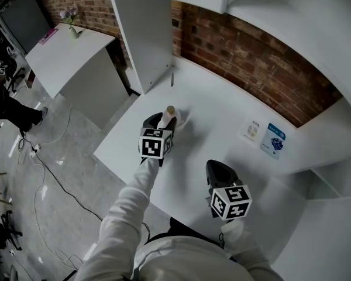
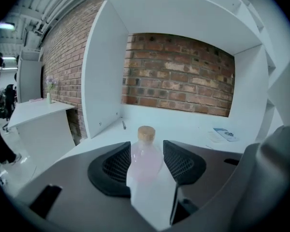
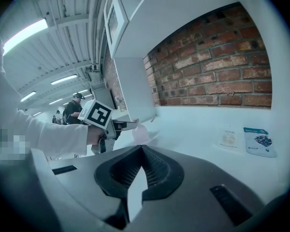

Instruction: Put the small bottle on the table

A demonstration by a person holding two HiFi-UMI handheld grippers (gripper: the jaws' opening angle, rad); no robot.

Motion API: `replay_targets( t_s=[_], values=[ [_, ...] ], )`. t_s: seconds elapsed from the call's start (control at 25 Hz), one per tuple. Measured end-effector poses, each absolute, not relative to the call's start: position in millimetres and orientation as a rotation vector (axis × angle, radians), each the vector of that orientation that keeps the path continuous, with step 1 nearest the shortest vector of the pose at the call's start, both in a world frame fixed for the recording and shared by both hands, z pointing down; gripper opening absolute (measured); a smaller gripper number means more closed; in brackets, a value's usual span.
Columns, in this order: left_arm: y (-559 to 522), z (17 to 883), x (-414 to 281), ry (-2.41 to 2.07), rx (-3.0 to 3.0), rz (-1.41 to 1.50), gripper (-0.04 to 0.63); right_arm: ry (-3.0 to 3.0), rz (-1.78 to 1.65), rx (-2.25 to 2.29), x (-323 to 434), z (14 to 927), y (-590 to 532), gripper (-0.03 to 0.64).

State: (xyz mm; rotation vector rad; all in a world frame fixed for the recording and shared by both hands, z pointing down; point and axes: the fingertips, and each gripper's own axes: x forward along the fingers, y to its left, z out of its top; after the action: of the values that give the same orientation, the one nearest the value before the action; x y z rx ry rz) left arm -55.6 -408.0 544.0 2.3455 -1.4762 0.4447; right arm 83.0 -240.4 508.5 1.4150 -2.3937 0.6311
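The small bottle [image 1: 169, 116], pale pink with a cork stopper, stands upright on the white table [image 1: 222, 116]. My left gripper [image 1: 164, 122] is open around it, one jaw on each side. In the left gripper view the bottle [image 2: 145, 154] rises between the two black pads [image 2: 117, 166] of the left gripper [image 2: 146, 161], and I see no pad squeezing it. My right gripper [image 1: 220, 172] hangs over the table's near part. It is shut with nothing in it, its tips meeting in the right gripper view [image 3: 141, 152]. That view also shows the bottle [image 3: 141, 133] further off.
A pen [image 1: 171, 79] lies by the upright white panel [image 1: 145, 37] at the back. Two leaflets [image 1: 252, 131] [image 1: 275, 140] lie at the right near the brick wall [image 1: 263, 63]. A white side table [image 1: 70, 51] stands at the left, with cables on the floor [image 1: 52, 174].
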Motion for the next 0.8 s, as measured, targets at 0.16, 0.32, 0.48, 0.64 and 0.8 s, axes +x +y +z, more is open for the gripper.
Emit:
replay_targets(
  t_s=[0.16, 0.32, 0.48, 0.64, 0.8],
  values=[
    [-387, 537, -69, -1.508, 2.323, 0.377, 0.210, -2.409, 0.615, 1.404, 79, 507, -239, 0.028],
    [-361, 533, -80, -1.536, 2.311, 0.381, 0.183, -2.425, 0.594, 1.390, 73, 502, -234, 0.028],
    [-335, 526, -92, -1.551, 2.276, 0.322, 0.126, -2.442, 0.567, 1.371, 66, 496, -231, 0.028],
    [-309, 517, -99, -1.573, 2.275, 0.294, 0.097, -2.458, 0.543, 1.351, 60, 494, -225, 0.028],
    [-283, 507, -108, -1.595, 2.274, 0.264, 0.071, -2.478, 0.520, 1.333, 50, 489, -218, 0.028]
  ],
)
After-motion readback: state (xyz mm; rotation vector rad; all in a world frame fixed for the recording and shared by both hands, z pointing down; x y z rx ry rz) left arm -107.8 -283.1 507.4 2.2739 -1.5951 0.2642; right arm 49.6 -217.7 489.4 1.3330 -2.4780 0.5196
